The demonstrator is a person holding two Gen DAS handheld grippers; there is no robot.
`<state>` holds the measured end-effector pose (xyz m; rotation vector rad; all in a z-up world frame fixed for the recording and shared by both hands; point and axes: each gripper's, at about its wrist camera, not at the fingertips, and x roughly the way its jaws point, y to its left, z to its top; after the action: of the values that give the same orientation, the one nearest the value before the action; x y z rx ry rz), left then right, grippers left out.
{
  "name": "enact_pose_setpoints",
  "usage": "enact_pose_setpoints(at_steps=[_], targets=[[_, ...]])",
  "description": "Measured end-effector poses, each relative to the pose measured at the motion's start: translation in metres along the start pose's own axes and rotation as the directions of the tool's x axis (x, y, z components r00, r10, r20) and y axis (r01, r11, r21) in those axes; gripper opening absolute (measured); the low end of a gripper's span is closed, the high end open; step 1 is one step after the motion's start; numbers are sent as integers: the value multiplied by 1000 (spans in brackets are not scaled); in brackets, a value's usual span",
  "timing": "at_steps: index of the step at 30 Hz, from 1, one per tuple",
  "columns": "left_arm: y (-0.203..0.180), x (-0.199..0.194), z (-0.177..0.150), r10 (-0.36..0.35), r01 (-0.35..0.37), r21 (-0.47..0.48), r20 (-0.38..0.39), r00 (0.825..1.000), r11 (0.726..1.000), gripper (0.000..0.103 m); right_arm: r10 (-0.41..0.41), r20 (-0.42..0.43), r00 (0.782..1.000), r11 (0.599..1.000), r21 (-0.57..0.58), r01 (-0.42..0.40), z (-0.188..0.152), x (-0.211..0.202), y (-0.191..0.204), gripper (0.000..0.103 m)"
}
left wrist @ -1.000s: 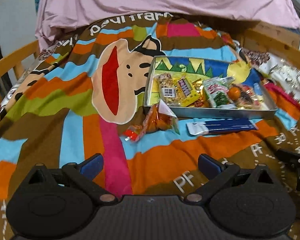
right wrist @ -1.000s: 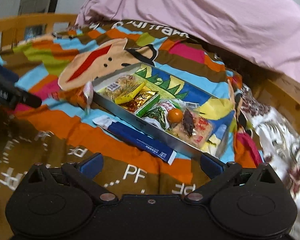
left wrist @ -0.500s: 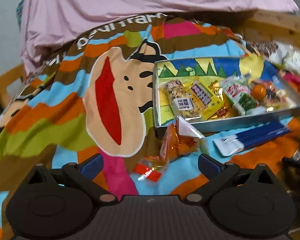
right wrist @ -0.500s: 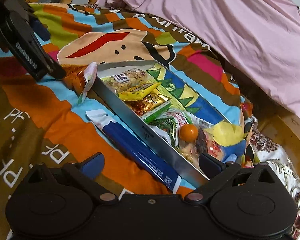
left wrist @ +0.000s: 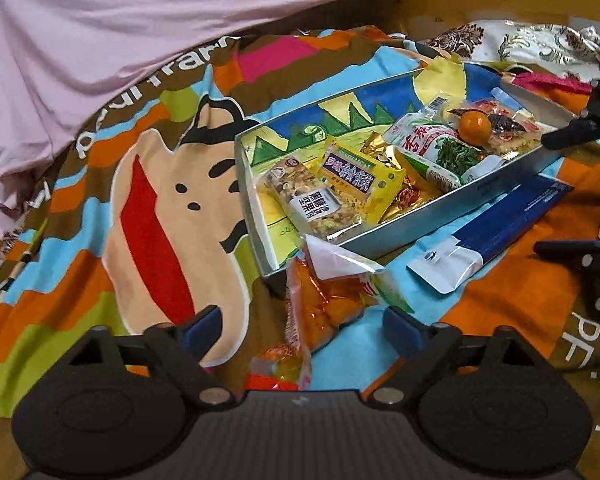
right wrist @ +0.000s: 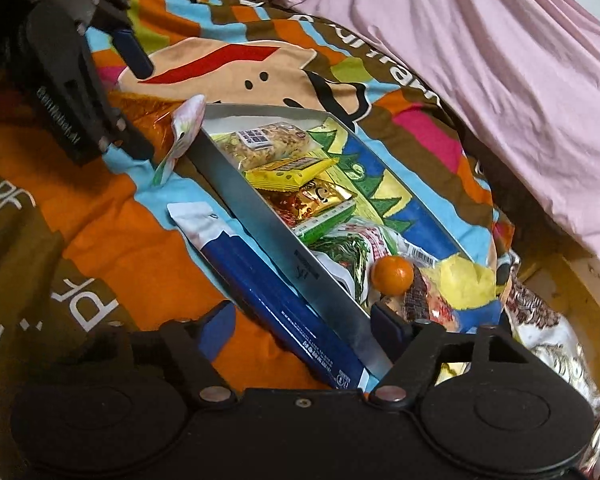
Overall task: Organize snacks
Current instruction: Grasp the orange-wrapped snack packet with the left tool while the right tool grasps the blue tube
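Just outside the near left corner of the snack tray, in the left wrist view, we see one orange snack bag lying on the striped blanket. It sits directly ahead of our left gripper, its long axis running from us toward that corner. The jaws are closing with the bag between them, and the blue pads do not yet press on it. One blue and white packet lies along the tray's near wall, to the right.

Along that same near wall, in the right wrist view, the blue packet runs lengthwise toward our right gripper. Its jaws are closing too, straddling both the packet's near end and the tray wall; we cannot tell whether a pad touches either. Each hand is nearest its own item. Inside the tray we count one small orange fruit and roughly six wrapped snacks. The left gripper shows beyond the tray's far corner.
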<state>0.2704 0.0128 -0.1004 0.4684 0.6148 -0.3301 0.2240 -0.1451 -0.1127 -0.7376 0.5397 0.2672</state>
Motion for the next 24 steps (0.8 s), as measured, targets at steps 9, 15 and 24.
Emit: enact_pose_setpoints(at_steps=[9, 15, 24], targets=[[10, 11, 1, -100, 99, -22, -15, 995, 995, 56, 25, -15, 1000, 995, -95, -27, 4, 11, 11, 47], [-3, 24, 6, -92, 93, 26, -52, 994, 995, 55, 28, -14, 1000, 993, -118, -30, 5, 19, 13, 46], [-8, 22, 17, -36, 30, -48, -136, 990, 998, 52, 21, -3, 1000, 984, -175, -22, 6, 22, 22, 35]])
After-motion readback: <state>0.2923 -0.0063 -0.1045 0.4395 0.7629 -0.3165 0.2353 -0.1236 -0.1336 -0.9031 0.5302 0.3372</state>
